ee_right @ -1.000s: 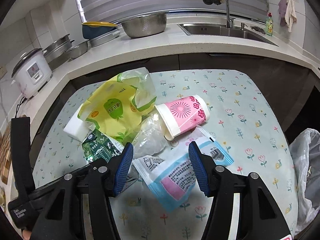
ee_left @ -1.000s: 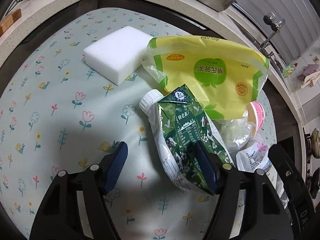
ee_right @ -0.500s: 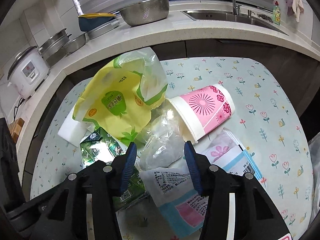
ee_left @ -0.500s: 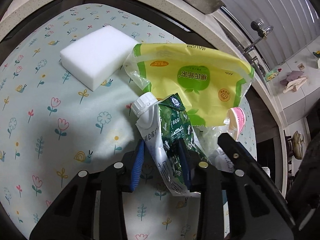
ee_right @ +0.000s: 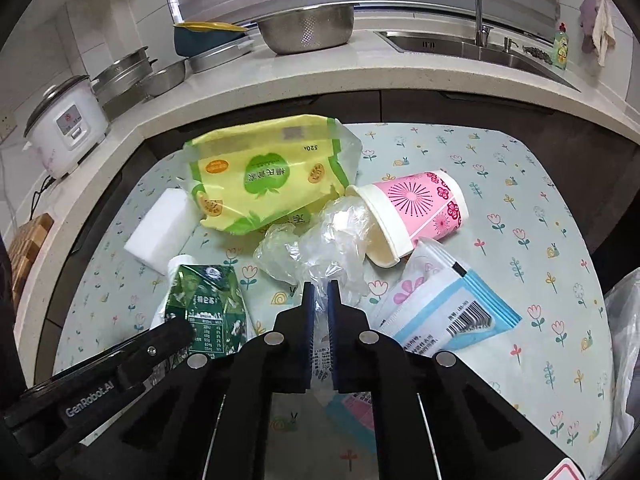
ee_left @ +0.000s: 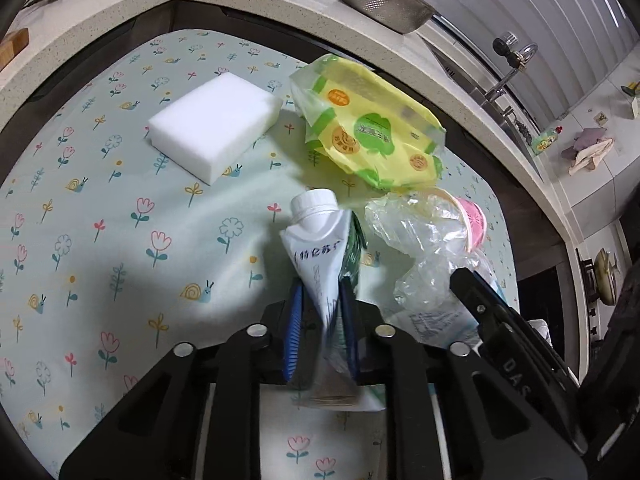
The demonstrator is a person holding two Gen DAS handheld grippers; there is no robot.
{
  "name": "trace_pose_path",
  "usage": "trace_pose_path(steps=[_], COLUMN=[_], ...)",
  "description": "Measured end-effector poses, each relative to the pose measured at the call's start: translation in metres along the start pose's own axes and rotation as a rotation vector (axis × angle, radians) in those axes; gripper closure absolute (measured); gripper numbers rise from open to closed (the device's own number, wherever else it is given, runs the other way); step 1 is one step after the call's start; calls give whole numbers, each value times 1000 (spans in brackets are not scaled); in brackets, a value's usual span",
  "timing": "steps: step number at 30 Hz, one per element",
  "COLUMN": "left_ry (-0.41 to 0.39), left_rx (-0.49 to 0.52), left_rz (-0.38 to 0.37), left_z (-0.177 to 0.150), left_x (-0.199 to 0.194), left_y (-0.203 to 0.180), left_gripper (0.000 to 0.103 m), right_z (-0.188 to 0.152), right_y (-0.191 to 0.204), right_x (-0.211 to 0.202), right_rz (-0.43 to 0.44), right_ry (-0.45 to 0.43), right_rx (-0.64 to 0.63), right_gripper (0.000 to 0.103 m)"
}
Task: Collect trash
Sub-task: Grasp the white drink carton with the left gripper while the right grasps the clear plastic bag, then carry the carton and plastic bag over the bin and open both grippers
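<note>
Left gripper (ee_left: 320,320) pinches milk carton (ee_left: 320,256); right gripper (ee_right: 319,316) pinches clear plastic wrap (ee_right: 320,240) — yellow bag (ee_right: 264,176), pink cup (ee_right: 420,208), blue packet (ee_right: 452,312) remain on table; nothing visibly binned.

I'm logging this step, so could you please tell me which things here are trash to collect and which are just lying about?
Trash:
- milk carton, in left claw
- clear plastic bag, in right claw
- yellow bag
- pink cup
- blue packet

Lying about:
- white sponge
- colander
- rice cooker
</note>
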State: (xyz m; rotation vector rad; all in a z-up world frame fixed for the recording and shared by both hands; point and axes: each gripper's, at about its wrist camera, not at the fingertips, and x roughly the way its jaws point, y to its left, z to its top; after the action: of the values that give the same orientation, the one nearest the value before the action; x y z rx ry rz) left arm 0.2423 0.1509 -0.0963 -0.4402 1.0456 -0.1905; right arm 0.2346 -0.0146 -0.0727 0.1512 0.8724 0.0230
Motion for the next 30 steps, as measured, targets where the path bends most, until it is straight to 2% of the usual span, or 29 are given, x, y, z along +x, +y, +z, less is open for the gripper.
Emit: trace_pose_path(steps=[17, 30], left_ry=[-69, -103], left_rx=[139, 292], left_rz=[-21, -73], left_z=[-26, -50], left_x=[-53, -73], left_y=[-55, -144], left_gripper=[91, 91], right_z=[-2, -22], right_y=[-49, -115], right_x=[-108, -158], right_rz=[-25, -77], right_ry=[-193, -257], right_rx=[98, 196], right_gripper=[97, 97])
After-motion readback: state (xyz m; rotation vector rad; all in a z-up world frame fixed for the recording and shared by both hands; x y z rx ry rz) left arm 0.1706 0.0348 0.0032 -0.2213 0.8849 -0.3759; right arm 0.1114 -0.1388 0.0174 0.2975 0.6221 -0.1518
